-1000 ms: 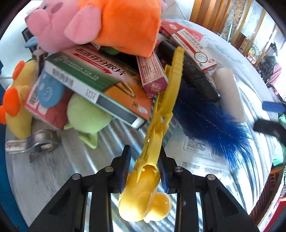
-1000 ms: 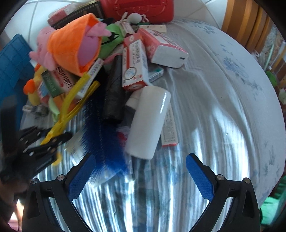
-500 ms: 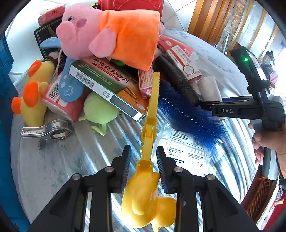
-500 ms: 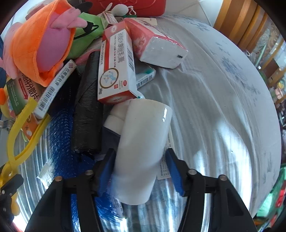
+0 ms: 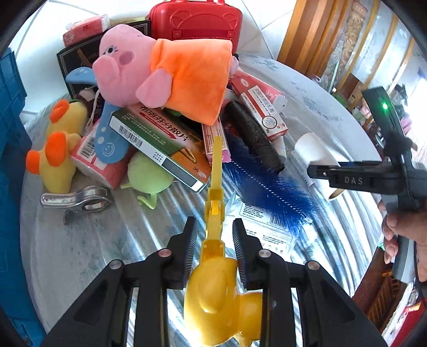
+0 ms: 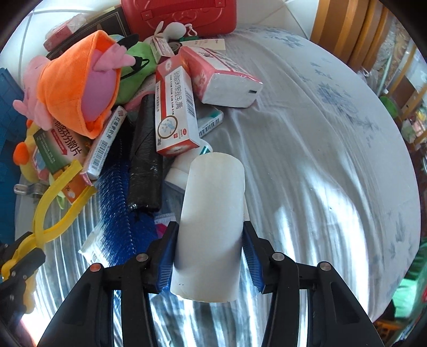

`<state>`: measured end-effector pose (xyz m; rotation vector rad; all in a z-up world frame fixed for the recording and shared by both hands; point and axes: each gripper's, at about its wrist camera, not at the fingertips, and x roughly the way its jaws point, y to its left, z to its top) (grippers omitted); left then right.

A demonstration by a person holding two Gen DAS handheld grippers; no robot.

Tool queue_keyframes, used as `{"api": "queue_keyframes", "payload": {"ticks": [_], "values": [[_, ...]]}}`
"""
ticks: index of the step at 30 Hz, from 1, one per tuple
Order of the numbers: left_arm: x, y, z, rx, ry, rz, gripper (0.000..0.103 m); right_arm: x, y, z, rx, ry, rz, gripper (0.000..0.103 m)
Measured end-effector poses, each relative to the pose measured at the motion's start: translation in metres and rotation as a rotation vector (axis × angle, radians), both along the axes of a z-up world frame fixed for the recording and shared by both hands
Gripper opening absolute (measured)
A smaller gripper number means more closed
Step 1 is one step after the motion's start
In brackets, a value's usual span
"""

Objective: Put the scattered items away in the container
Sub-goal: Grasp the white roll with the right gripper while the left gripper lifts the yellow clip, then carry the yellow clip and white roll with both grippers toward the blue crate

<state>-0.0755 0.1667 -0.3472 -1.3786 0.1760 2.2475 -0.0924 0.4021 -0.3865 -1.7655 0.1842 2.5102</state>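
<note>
Your left hand-held gripper (image 5: 214,240) pinches the yellow duck tongs (image 5: 217,267) at their duck-shaped end; their tip reaches the green medicine box (image 5: 157,141). Your right hand-held gripper (image 6: 209,256) squeezes the white roll (image 6: 210,221), just right of the blue brush (image 6: 117,202). Behind the box lies the pink pig plush (image 5: 165,74), and farther back the red case (image 5: 196,20).

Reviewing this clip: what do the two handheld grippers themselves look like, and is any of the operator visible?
Left gripper: black angular linkage arms, silver rivets, black ribbed pads. Right gripper: same black frame and rivets, but blue ribbed pads. From the left wrist view, its black body reads "DAS" and shows a green light. The bare right hand grips a grey handle; no sleeve is visible.
</note>
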Motion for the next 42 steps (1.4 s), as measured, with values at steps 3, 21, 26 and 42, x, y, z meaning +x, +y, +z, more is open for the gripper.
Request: {"api": "queue_keyframes", "payload": {"ticks": [3, 21, 26, 42], "values": [[0.002, -0.002, 0.004, 0.019, -0.001, 0.009, 0.026, 0.004, 0.004, 0.006, -0.007, 0.010, 0.000, 0.046], [0.006, -0.014, 0.046, 0.084, 0.047, 0.077, 0.024, 0.028, 0.003, 0.040, -0.035, 0.064, 0.011, 0.046], [0.007, -0.020, 0.063, 0.109, 0.066, 0.092, 0.024, 0.033, 0.001, 0.049, -0.045, 0.080, 0.014, 0.046], [0.014, -0.031, 0.135, 0.147, 0.169, 0.100, 0.024, 0.046, -0.005, 0.111, -0.072, 0.175, 0.043, 0.046]]}}
